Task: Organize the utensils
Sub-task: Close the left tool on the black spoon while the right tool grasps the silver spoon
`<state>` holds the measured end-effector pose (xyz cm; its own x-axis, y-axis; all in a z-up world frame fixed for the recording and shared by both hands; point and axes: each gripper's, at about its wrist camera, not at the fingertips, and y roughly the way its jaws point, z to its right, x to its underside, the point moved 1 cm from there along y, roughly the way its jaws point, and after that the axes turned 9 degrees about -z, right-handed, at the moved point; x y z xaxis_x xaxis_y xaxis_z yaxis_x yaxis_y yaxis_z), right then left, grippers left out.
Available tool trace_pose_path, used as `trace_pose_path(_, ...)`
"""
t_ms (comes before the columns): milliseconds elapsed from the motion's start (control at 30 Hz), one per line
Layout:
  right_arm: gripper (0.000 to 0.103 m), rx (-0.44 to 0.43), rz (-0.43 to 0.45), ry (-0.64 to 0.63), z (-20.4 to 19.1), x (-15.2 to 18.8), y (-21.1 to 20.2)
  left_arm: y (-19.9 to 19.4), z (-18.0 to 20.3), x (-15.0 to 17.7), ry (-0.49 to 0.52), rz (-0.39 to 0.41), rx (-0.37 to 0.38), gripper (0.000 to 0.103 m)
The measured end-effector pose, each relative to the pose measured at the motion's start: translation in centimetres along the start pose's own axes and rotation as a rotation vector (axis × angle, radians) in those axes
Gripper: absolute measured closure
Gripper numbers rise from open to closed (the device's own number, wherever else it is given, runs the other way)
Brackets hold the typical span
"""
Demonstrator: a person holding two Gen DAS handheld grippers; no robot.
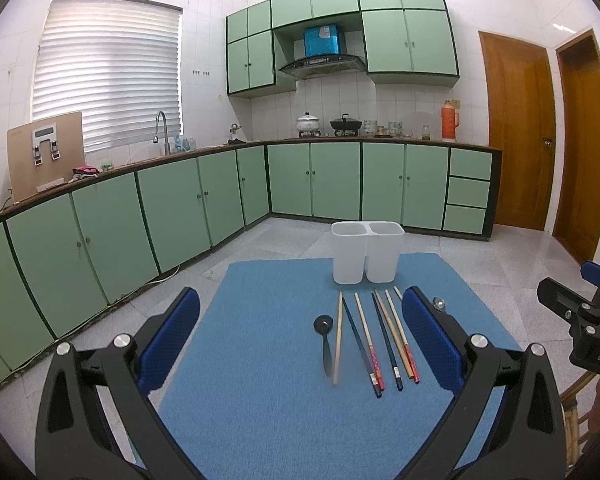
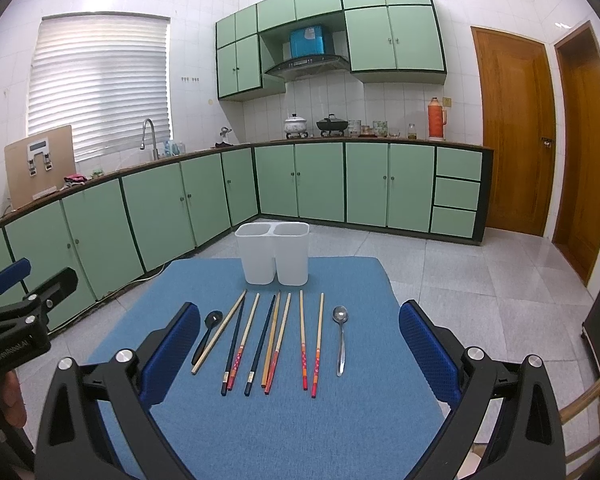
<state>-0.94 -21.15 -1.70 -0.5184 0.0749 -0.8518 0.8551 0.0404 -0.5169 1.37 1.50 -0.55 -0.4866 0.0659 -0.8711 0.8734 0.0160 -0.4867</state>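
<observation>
utensils (image 2: 276, 340) on mat (image 2: 340, 432), before bins (image 2: 272, 254)

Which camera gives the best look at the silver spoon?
The right wrist view: the whole silver spoon lies unobstructed on the blue mat. In the left wrist view only its bowl peeks out behind the left gripper's right finger.

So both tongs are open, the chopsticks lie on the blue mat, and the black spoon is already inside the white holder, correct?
Not quite. The black spoon still lies on the blue mat, left of the chopsticks, as the right wrist view shows. The white holder looks empty. Both tongs are open.
</observation>
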Motion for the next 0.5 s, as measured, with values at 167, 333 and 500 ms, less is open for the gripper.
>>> trace_pose_path(167,0.006,0.012,-0.022,-0.004,0.0,-0.3,1.0,1.4,0.0,-0.1,0.0,-0.037,-0.005,0.005)
trace_pose_path(333,0.006,0.037,-0.057,0.004,0.7,-0.9,3.1,3.6,-0.8,-0.6,0.006,-0.086,-0.014,0.005)
trace_pose_path(500,0.006,0.034,-0.103,-0.004,1.7,-1.8,5.8,7.3,-2.1,-1.5,0.002,-0.158,-0.024,0.005)
